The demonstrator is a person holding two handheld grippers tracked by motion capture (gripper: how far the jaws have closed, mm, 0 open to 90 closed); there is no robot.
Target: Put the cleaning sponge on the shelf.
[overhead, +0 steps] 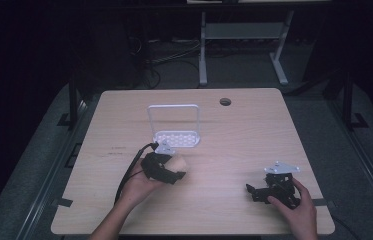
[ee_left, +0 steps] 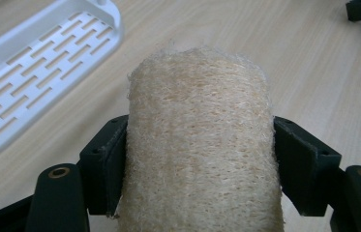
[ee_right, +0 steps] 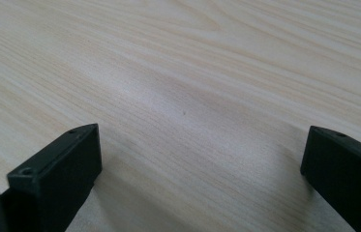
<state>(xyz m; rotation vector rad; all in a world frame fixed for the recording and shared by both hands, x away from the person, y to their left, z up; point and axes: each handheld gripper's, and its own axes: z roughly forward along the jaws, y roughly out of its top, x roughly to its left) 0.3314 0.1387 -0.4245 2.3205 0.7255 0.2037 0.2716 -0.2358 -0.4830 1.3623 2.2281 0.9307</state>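
Beige loofah (ee_left: 200, 145) | clamped between left claw (ee_left: 200, 164) jaws | above table (ee_left: 313, 72)

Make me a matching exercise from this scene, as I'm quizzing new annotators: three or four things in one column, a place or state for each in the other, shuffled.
Things:
1. loofah sponge
2. white rack
3. right gripper
4. round hole

Places or states:
A. open, nothing between the jaws, low over bare wood
B. in the tabletop near the far edge
C. clamped between the jaws of the left gripper
D. standing on the table just beyond the left gripper

Pairs: 1-C, 2-D, 3-A, 4-B
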